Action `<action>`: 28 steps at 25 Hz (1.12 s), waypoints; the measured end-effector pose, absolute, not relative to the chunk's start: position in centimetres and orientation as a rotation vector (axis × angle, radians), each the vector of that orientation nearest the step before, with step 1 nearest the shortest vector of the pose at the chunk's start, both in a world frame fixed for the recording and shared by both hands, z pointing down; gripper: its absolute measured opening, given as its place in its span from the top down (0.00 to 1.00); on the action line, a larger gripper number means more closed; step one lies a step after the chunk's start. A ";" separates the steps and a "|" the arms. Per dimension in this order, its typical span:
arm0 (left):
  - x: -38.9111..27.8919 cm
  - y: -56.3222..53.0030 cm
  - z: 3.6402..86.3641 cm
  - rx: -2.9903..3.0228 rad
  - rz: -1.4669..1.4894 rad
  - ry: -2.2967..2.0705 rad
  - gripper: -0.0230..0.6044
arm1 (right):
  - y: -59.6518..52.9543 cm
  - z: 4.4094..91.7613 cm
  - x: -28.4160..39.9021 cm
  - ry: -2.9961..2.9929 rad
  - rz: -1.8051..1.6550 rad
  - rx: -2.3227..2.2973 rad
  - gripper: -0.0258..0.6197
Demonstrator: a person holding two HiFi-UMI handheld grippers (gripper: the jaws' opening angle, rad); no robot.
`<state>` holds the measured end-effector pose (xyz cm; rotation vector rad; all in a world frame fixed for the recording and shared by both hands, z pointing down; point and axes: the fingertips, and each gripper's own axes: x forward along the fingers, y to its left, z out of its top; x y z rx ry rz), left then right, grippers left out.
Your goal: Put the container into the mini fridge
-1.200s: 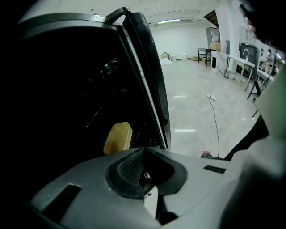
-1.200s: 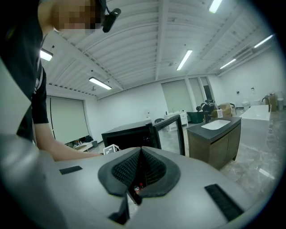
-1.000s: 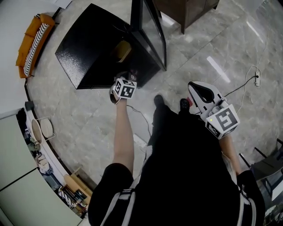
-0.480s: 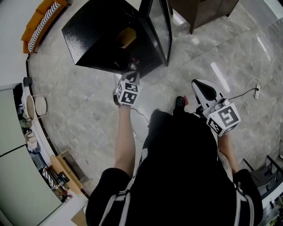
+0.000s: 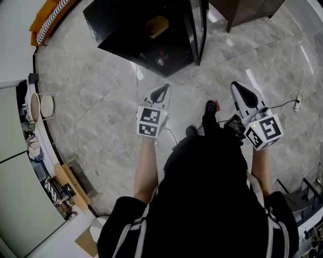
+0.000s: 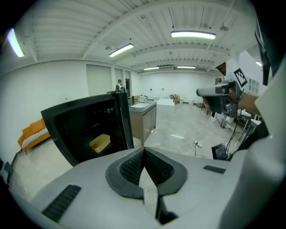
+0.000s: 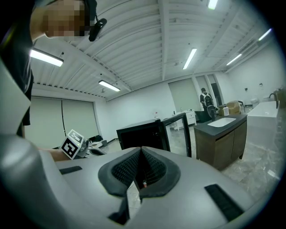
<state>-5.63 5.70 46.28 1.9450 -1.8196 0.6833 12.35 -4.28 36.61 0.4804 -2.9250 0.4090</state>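
Note:
The black mini fridge [image 5: 136, 27] stands on the floor ahead with its glass door [image 5: 198, 30] swung open. A yellow container [image 5: 157, 25] sits on a shelf inside it and shows as well in the left gripper view as the container [image 6: 100, 143]. My left gripper [image 5: 160, 93] hangs shut and empty over the floor, a short way in front of the fridge opening. My right gripper [image 5: 241, 90] is held off to the right, also shut with nothing in it. In their own views, the left gripper [image 6: 143, 154] and right gripper [image 7: 141, 154] have their pads together.
A brown cabinet [image 5: 247, 10] stands just right of the fridge door. A power strip with its cable [image 5: 298, 103] lies on the marble floor at right. An orange sofa [image 5: 50, 12] and cluttered shelving [image 5: 40, 108] line the left wall. The person's shoe [image 5: 211, 108] is between the grippers.
The left gripper has drawn back from the fridge opening toward the person, empty. The person has stepped back from the fridge; the yellow container stays inside.

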 end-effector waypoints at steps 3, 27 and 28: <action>-4.9 8.6 43.9 1.992 0.597 -1.852 0.91 | -1.6 36.2 12.6 -2.918 0.393 0.491 0.93; 0.1 24.6 32.3 2.232 0.022 -1.894 0.91 | 13.3 31.7 16.1 -3.025 0.310 0.420 0.93; 0.0 24.8 32.2 2.235 0.017 -1.893 0.91 | 13.6 31.7 15.9 -3.025 0.307 0.410 0.93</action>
